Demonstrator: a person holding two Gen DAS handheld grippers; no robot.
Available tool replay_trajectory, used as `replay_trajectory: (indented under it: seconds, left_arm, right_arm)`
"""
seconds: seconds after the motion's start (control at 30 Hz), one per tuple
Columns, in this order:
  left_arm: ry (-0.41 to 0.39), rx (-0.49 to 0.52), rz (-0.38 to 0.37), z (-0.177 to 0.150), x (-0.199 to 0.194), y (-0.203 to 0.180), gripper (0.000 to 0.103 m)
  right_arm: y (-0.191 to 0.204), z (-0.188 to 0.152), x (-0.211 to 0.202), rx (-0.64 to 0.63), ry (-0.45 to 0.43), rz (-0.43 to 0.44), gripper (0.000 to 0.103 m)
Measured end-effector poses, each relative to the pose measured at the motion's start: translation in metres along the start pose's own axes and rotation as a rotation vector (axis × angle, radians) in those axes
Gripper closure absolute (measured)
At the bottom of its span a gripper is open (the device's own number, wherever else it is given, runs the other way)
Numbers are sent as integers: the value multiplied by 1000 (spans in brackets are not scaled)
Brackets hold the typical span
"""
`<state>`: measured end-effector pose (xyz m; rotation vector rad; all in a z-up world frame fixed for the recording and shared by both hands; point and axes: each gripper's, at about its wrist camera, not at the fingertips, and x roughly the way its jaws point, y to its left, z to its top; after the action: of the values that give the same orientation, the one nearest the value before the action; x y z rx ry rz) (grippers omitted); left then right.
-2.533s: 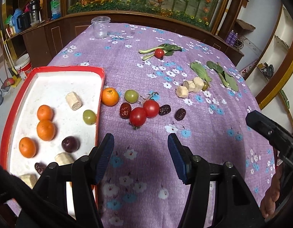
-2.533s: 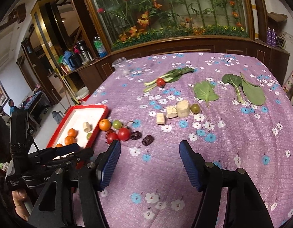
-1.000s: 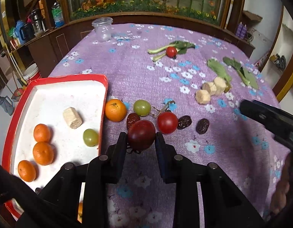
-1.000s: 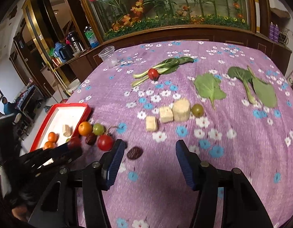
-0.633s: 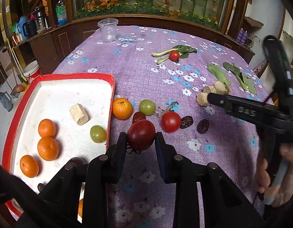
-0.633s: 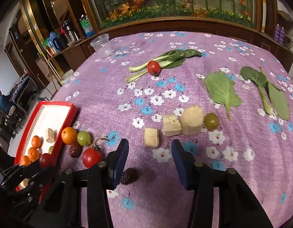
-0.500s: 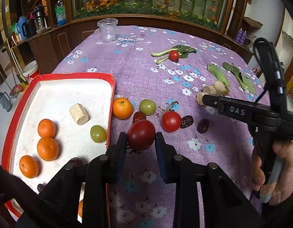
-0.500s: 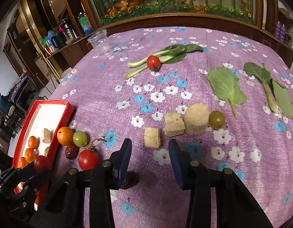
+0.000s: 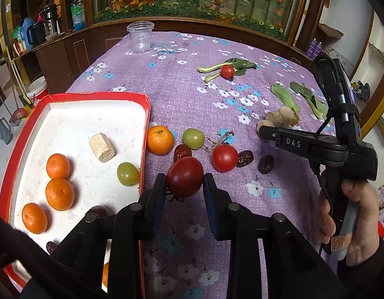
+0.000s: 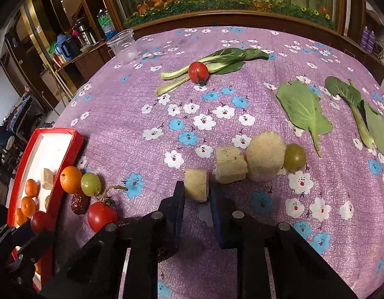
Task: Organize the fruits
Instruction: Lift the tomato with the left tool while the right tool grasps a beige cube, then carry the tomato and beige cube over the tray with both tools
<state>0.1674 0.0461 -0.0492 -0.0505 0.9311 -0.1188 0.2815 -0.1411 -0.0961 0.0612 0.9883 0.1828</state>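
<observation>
Left gripper (image 9: 185,183): jaws closed on a dark tomato (image 9: 185,176), held above the bench (image 9: 182,94), just right of the red tray (image 9: 144,134). Ahead of the jaws: orange (image 9: 160,139), green grape (image 9: 193,138), red tomato (image 9: 225,157), dates (image 9: 244,155).

Right gripper (image 10: 196,193): jaws narrowed around a pale chunk (image 10: 196,185); contact on both sides, though whether it is lifted I cannot tell. Just beyond, right: two more chunks (image 10: 230,165), another grape (image 10: 295,157), leaves (image 10: 302,108).
</observation>
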Motion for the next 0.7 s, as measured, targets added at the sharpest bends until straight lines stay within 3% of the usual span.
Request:
replay_trajectory:
  seconds: [0.17,0.7]
  left_arm:
    - [-12,-12,-2,-3,-15,6,76]
    - [-161,-66,70,-6,-119,50,76]
  right_arm:
    - [9,-6,-22,-3,-36,17,83]
    - [104,-28,-179,-141,-255,166,84]
